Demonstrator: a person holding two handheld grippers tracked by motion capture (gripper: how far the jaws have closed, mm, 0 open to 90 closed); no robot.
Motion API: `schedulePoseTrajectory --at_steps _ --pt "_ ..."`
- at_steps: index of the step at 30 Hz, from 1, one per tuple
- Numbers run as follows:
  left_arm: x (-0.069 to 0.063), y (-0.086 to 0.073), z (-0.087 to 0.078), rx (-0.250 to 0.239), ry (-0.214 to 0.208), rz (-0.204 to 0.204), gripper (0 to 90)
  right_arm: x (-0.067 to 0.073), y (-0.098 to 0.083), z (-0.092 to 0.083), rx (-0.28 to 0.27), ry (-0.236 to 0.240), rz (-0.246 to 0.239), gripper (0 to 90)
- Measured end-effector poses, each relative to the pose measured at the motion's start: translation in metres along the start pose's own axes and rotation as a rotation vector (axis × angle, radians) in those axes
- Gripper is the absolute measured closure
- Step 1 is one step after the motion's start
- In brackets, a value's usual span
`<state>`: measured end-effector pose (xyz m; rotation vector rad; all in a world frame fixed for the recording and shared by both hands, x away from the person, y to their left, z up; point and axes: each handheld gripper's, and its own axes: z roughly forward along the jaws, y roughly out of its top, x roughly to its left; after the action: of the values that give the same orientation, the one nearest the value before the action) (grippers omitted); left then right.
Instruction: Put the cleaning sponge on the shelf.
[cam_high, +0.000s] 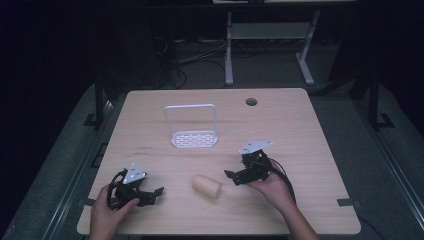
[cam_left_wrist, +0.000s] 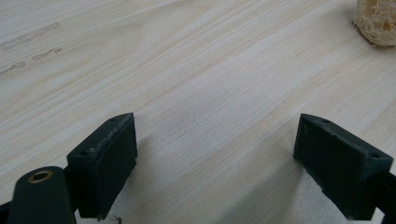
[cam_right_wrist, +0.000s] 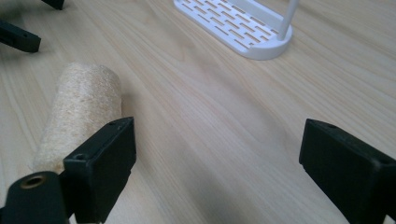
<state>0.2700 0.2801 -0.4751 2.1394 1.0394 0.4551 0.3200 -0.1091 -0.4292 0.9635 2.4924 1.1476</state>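
Right gripper (cam_right_wrist: 217, 172) wide-jawed beside unlabelled, seemingly loofah-like roll (cam_right_wrist: 79, 112).

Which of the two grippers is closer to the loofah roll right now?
The right gripper: its open fingers sit just beside the loofah roll, while the left gripper, also open, is farther off.

No text, label, brand, number or sign can be read. The faint dark marks on the tabletop (cam_high: 145, 148), left of the middle, are too small to make out.
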Motion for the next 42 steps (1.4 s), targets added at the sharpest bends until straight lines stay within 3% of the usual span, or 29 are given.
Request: schedulePoseTrajectory --at_steps 21,42 --pt "0.000 0.000 0.000 0.000 0.000 0.001 12.9 0.010 0.016 0.013 0.008 0.049 -0.026 10.7" --pt "0.000 0.000 0.000 0.003 -0.001 -0.001 12.9 0.031 0.028 0.025 0.009 0.115 -0.057 10.7"
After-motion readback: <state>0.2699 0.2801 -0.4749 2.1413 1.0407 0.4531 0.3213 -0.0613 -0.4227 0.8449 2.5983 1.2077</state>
